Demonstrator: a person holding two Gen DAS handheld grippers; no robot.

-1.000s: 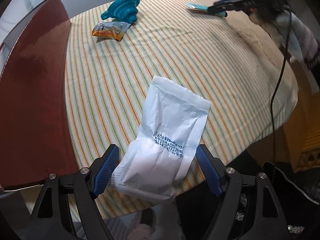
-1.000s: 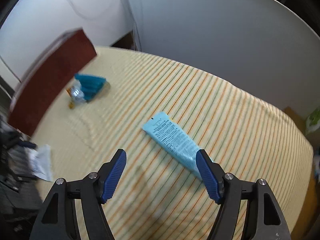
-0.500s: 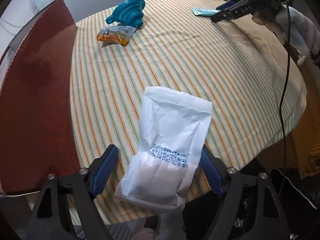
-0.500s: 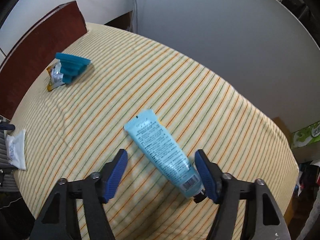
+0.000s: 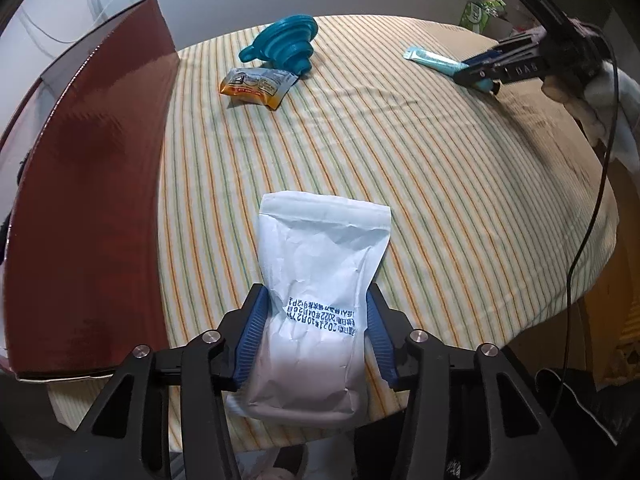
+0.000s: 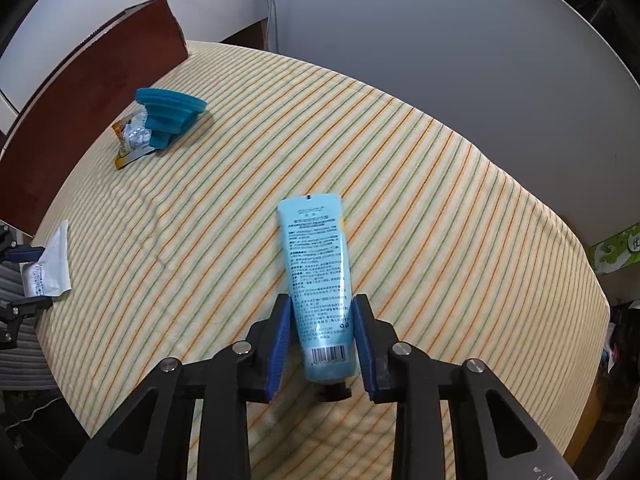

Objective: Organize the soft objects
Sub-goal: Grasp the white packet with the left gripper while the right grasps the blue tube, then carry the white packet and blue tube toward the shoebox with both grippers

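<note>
Both grippers have just closed on their soft objects.

The left gripper (image 5: 315,332), open a second ago, now pinches the white pouch (image 5: 320,280) at the table's 6 o'clock edge; the right gripper (image 6: 320,340) pinches the blue tube (image 6: 318,272) near centre. Both seem ready for lifting.

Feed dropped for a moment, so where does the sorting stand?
Nothing looks grouped yet. In hand: the left gripper is shut on the white pouch at the table edge, and the right gripper is shut on the blue tube. Left: the orange snack packet and teal funnel lie untouched on the striped cloth.
</note>
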